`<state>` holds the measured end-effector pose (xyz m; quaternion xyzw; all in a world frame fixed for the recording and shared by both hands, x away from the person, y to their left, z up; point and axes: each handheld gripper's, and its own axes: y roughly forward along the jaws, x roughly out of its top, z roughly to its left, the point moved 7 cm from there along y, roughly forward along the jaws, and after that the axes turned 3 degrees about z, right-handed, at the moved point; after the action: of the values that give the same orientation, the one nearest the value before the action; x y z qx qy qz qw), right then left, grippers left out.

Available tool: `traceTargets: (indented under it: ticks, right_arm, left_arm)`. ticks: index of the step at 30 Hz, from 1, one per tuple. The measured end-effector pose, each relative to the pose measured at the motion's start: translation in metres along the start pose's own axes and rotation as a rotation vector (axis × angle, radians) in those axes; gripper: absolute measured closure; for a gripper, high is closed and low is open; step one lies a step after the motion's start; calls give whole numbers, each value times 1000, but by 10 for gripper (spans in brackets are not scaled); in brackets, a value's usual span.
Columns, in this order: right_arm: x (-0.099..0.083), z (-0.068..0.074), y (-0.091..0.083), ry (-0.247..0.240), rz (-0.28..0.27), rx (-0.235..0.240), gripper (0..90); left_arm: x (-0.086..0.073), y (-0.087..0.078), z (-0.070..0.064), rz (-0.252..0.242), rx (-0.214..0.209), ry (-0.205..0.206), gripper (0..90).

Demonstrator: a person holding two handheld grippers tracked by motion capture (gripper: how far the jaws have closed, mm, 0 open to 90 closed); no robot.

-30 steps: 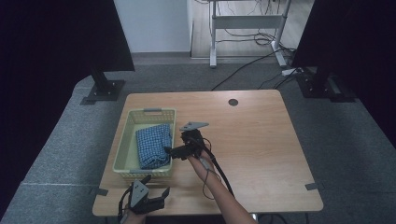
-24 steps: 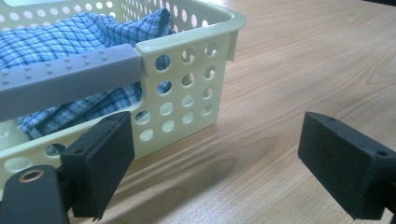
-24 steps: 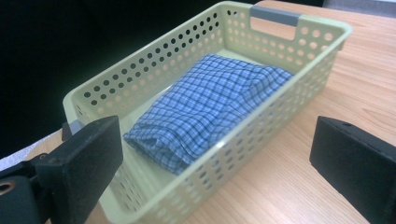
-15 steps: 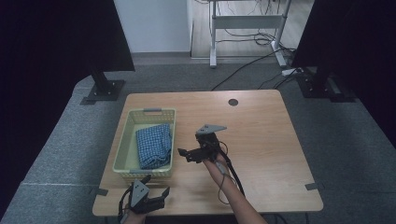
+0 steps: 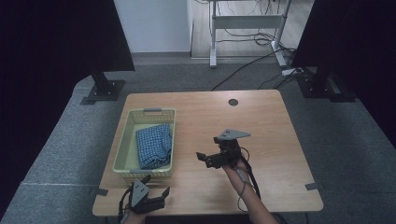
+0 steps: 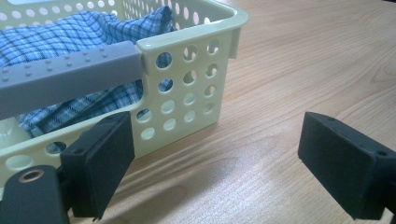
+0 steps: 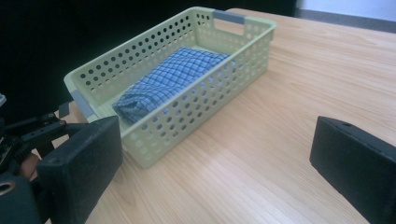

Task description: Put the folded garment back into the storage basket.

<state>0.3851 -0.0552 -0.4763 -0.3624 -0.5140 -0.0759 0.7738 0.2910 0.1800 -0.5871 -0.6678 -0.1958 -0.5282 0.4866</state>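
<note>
Wood table (image 5: 275, 135), grey carpet (image 5: 56, 149); both grippers (image 5: 204, 158) (image 5: 156, 198) wide open, empty, w/ basket (image 5: 122, 151) nearby.

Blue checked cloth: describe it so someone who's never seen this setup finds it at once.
Start at the wooden table and look to its left half, where a pale yellow-green basket with round holes in its walls and grey handles sits. The cloth lies folded inside it. It is the only fabric here, blue with a fine white check, against bare wood and plain plastic.
</note>
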Motion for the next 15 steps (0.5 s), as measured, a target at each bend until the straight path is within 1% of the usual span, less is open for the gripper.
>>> traceTargets:
  ticks: [7,11,15]
  right_arm:
    - [-12,-10,-25,14,-40,-25,21]
    - [-20,-16,-39,26,-63,-30,21]
    - [-28,-23,-53,32,-78,-50,21]
  left_arm:
    - [0,0,0,1,4,0,110]
    - [0,0,0,3,3,0,109]
    - [0,0,0,2,3,-1,109]
